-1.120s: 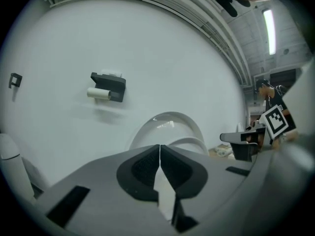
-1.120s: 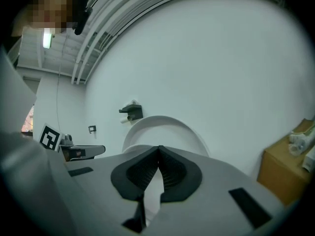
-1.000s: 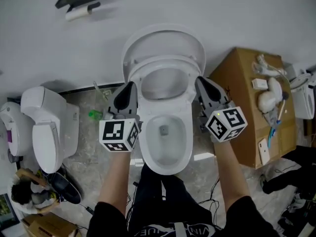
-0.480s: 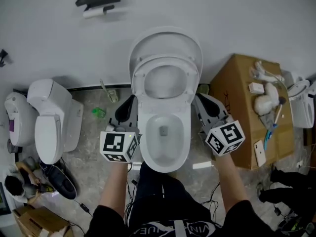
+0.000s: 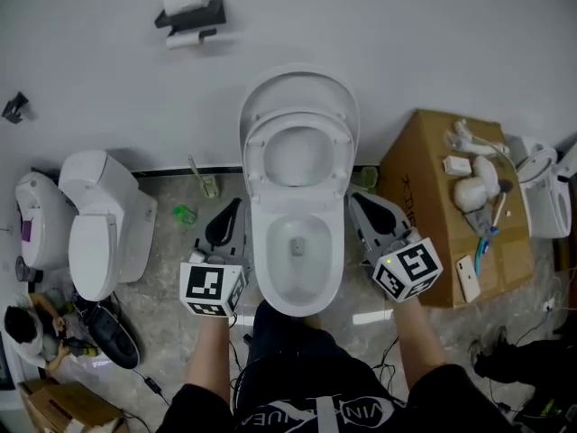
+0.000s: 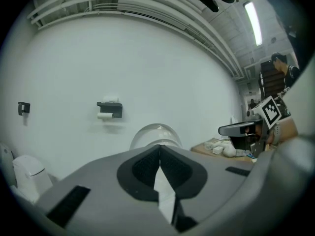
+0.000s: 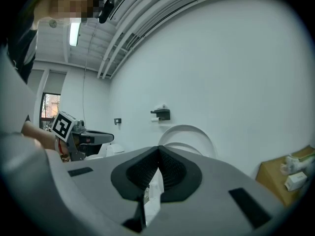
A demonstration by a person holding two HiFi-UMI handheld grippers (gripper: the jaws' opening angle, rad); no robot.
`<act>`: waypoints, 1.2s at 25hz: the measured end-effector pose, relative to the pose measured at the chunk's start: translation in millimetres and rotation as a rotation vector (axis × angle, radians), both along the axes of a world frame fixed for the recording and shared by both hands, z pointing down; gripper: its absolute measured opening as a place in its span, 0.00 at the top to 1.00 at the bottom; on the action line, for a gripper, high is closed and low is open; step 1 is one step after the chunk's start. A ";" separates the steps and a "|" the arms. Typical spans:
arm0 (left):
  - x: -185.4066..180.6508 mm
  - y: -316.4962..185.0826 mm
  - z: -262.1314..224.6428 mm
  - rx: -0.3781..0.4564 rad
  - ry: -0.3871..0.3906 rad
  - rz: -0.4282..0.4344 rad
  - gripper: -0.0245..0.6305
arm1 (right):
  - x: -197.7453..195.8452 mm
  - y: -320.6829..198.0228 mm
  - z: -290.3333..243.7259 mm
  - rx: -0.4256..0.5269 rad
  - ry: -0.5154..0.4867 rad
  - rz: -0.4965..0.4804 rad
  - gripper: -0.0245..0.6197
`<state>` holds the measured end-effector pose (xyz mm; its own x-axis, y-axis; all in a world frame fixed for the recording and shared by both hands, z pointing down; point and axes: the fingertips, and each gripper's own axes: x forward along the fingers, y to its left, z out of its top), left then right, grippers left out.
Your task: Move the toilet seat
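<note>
A white oval plastic toilet seat stands raised against its upright lid at the white wall, above the open white ceramic bowl. The left gripper and right gripper flank the bowl, each with its jaws pressed together, gripping nothing.

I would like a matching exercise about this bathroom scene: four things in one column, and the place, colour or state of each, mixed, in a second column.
1. toilet seat
2. left gripper
3. cardboard box
4. paper roll holder

A. fixed on the wall
B. raised upright
C. fingers shut, nothing held
D. brown

Pairs: 1-B, 2-C, 3-D, 4-A
</note>
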<state>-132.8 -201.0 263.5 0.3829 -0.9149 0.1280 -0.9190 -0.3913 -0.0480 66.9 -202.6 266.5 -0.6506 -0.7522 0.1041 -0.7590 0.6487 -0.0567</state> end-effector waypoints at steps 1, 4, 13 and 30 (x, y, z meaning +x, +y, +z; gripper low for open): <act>-0.5 4.3 -2.4 -0.001 0.004 0.000 0.96 | 1.1 5.3 -1.7 0.000 -0.003 0.000 0.95; 0.3 16.7 -9.7 0.006 0.007 -0.001 0.96 | 4.4 18.5 -8.5 0.006 -0.009 0.000 0.95; 3.6 50.3 -30.2 0.033 0.011 -0.019 0.96 | 5.2 45.8 -28.3 0.034 -0.005 -0.017 0.95; -7.6 71.6 -52.8 0.065 0.080 -0.070 0.96 | -1.0 62.0 -41.7 0.047 -0.041 -0.051 0.95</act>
<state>-140.4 -129.4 210.8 0.3239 -0.9453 0.0389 -0.9460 -0.3240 0.0036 65.9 -140.7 224.7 -0.6914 -0.7213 0.0420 -0.7224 0.6892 -0.0555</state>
